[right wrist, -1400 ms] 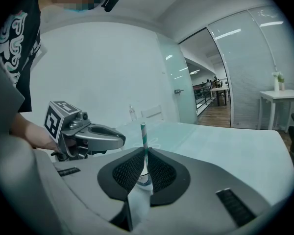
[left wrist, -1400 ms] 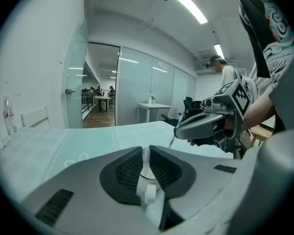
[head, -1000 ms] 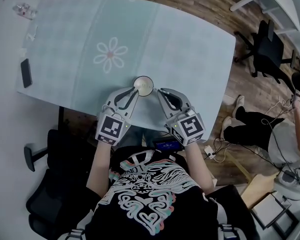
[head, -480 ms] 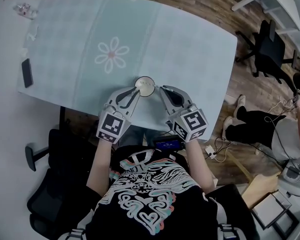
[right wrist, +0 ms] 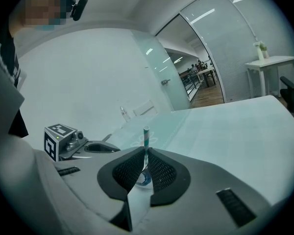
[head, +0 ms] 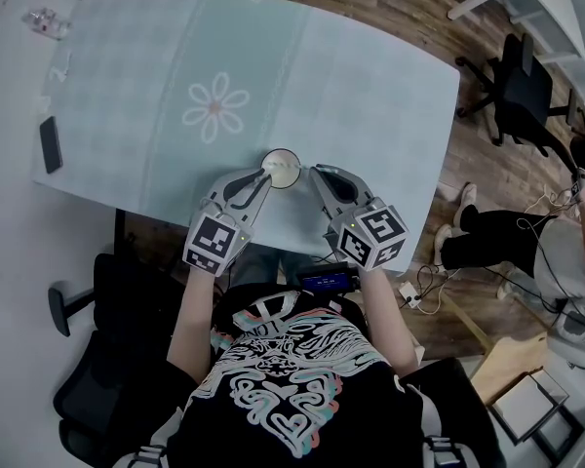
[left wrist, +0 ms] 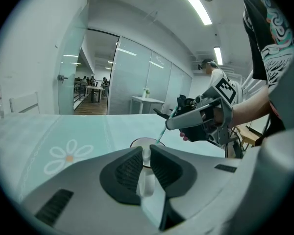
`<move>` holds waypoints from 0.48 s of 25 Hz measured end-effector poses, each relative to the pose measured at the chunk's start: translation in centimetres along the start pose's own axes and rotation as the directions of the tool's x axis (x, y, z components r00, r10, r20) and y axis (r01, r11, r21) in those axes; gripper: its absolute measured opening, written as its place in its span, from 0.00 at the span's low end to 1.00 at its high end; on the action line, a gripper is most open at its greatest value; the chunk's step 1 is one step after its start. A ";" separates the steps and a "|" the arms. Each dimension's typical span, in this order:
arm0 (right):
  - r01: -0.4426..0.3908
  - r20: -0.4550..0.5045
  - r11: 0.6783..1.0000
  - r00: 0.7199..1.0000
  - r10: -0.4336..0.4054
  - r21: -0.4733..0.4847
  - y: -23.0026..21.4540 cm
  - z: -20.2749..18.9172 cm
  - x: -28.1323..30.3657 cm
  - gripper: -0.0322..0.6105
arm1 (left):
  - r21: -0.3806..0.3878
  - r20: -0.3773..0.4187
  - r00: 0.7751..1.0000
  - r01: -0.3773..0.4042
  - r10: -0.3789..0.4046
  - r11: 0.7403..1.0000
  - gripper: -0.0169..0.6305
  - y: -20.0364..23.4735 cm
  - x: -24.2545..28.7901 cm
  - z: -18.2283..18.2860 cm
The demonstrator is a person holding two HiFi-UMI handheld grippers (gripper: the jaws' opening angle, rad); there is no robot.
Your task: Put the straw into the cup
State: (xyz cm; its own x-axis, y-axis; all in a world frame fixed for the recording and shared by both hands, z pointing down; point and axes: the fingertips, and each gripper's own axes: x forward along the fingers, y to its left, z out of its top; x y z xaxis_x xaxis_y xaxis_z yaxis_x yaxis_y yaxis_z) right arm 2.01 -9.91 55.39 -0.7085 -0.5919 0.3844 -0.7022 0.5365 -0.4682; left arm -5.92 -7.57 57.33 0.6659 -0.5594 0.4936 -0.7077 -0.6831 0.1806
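**A:** How are the arms set?

**B:** In the head view both forearms (head: 197, 315) run up from the person's torso (head: 292, 388) at bottom centre. The two grippers close in a V on the cup (head: 281, 168), mid-frame at the near edge of the table (head: 370, 86).

**A:** The left gripper?

**B:** The left gripper (left wrist: 146, 151) points a little downward. Its jaws pinch the cup's near wall, though they have just been easing open.

**A:** And the right?

**B:** The right gripper (right wrist: 145, 152) enters the left gripper view from the right, tipped down. Its jaws are pressed on the striped straw (right wrist: 146, 140), which stands upright between the pads with its top poking above them.

**A:** Where's the straw's lower end?

**B:** At the cup's mouth, right by the rim. How deep it goes, I can't tell.
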 end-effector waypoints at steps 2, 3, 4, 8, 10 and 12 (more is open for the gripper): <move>0.005 -0.005 1.000 1.000 -0.005 -0.002 -0.1 0.1 0.2 0.07 | 0.000 -0.002 1.000 0.004 -0.004 1.000 0.11 0.0 0.1 -0.2; 0.006 -0.009 1.000 1.000 -0.006 -0.007 0.0 0.1 0.3 0.07 | -0.003 -0.002 1.000 0.004 -0.004 1.000 0.11 0.0 0.1 -0.3; 0.009 -0.012 1.000 1.000 -0.009 -0.018 0.0 0.1 0.4 0.07 | -0.007 -0.002 1.000 0.002 -0.002 1.000 0.11 0.1 0.1 -0.4; 0.042 -0.014 0.997 0.999 -0.043 -0.064 0.0 0.2 0.4 0.08 | 0.012 0.000 1.000 -0.030 0.030 0.999 0.13 0.5 0.3 -0.3; 0.063 -0.011 0.995 0.998 -0.064 -0.077 -0.1 0.3 0.5 0.09 | 0.038 -0.002 0.999 -0.051 0.051 0.998 0.14 0.6 0.4 -0.3; 0.081 -0.007 0.992 0.997 -0.083 -0.100 -0.1 0.4 0.6 0.09 | 0.057 -0.004 0.998 -0.064 0.064 0.996 0.15 0.7 0.4 -0.3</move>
State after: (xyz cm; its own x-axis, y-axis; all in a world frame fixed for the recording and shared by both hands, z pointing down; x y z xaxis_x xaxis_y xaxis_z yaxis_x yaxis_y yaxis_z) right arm 1.67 -10.52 55.35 -0.6486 -0.6299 0.4274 -0.7611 0.5439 -0.3534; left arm -6.20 -8.12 57.92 0.6181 -0.6005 0.5073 -0.7343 -0.6714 0.1001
